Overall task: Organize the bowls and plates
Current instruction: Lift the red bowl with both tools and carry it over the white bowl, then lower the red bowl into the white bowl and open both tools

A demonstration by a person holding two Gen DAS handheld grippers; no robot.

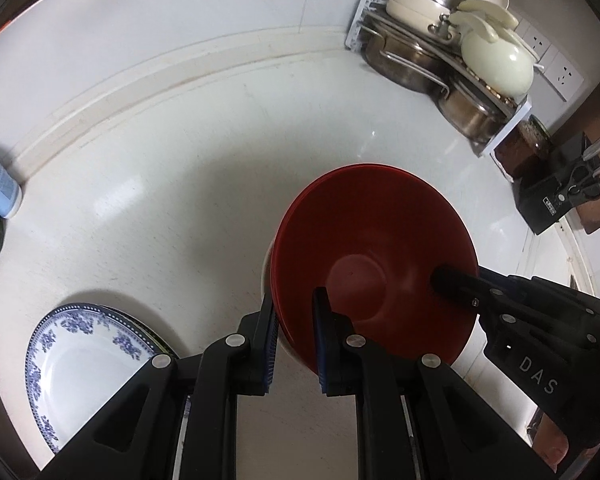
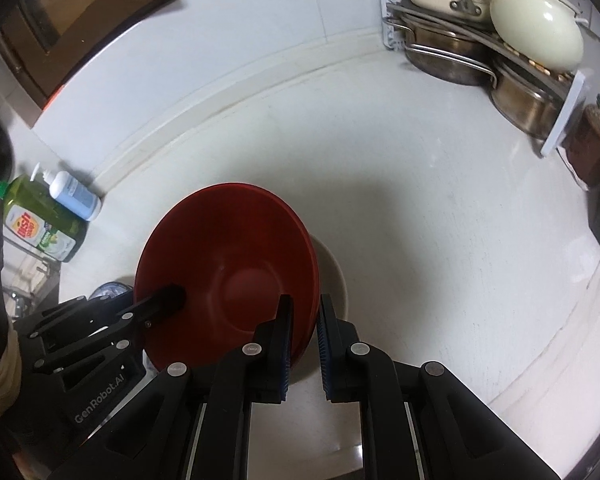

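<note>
Bowl colour: red bowl is glossy deep red inside and out, with a round flat bottom and wide flaring walls.
Bowl rim: thin, with a second red edge showing just under it along the far side, as if two are nested; I cannot tell for sure.
Bowl place: mid-bench, tilted, sitting over a cream bowl whose pale rim peeks out beneath it.
Left tool: pressed nearly together, pinching the red bowl's near-left rim, one finger inside and one outside.
Right tool: pressed nearly together, pinching the opposite rim the same way.
Plate: blue-patterned plate is white with a blue floral band, lying flat near the front left edge of the bench, apart from the bowls.
Back right corner: rack of steel pans and cream pots.
Left edge: green bottle and pale blue pump bottle, touching.
</note>
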